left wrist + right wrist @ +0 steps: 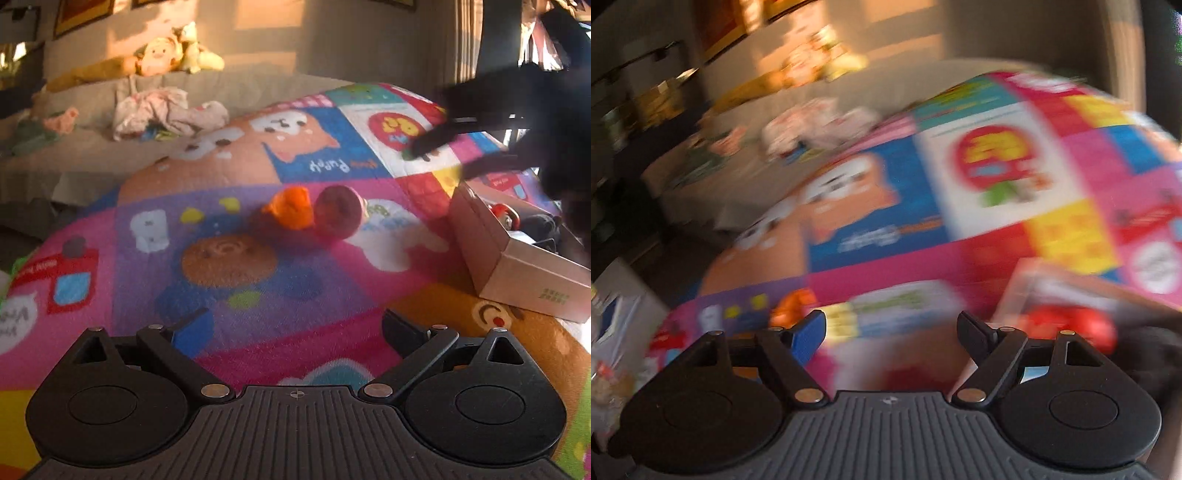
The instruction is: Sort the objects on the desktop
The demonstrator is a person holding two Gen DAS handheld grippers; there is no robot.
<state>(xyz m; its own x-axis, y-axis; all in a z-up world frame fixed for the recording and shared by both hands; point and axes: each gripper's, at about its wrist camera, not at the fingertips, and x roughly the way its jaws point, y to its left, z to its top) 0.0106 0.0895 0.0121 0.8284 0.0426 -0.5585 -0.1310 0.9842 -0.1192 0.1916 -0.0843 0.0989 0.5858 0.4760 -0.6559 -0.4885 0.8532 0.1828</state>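
Your left gripper (295, 325): jaws apart, empty | your right gripper (891, 325): jaws apart, empty | orange toy (291, 210) touching red ball (338, 216); both left of cardboard box (517, 266) on patterned mat (229, 177)

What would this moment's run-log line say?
left gripper: open, empty | right gripper: open, empty, above box | orange toy, dark red ball: on mat, unsorted | right view: blurred
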